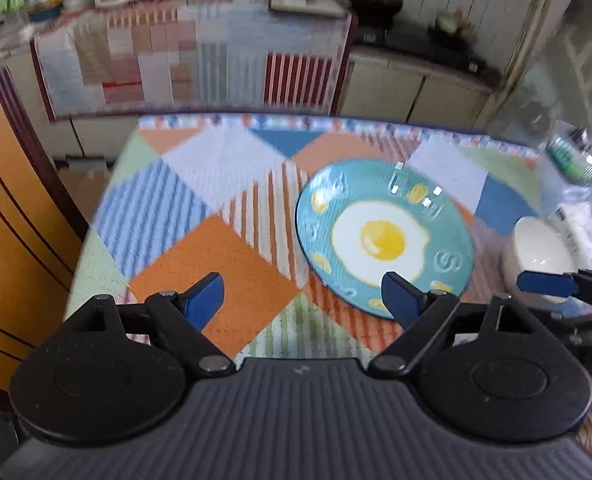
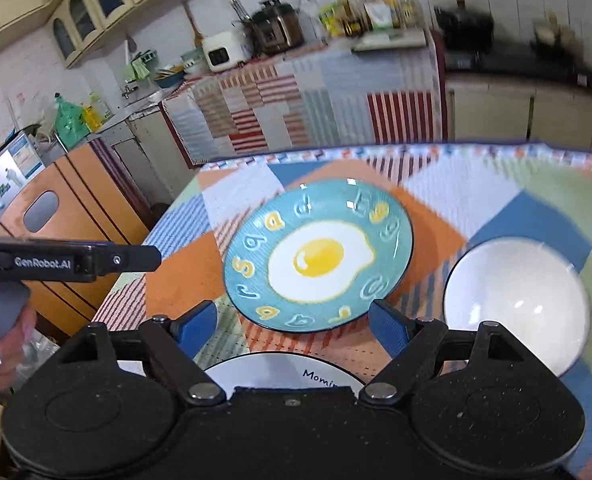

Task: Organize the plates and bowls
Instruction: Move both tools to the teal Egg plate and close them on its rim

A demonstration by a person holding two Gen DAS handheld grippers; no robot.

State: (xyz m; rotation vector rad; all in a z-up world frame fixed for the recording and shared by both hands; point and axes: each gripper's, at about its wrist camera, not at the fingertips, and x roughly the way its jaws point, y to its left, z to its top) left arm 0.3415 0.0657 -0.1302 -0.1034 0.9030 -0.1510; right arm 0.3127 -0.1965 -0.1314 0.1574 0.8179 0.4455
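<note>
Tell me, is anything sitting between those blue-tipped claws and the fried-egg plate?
Nothing visible does. The right gripper is open, and only bare patchwork tablecloth lies between it and the teal egg plate. The left gripper is open too, one finger already over the plate's near rim.

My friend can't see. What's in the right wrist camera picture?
A round teal plate painted with a fried egg lies on a patchwork tablecloth. The open right gripper points at it, beside a white bowl.
</note>
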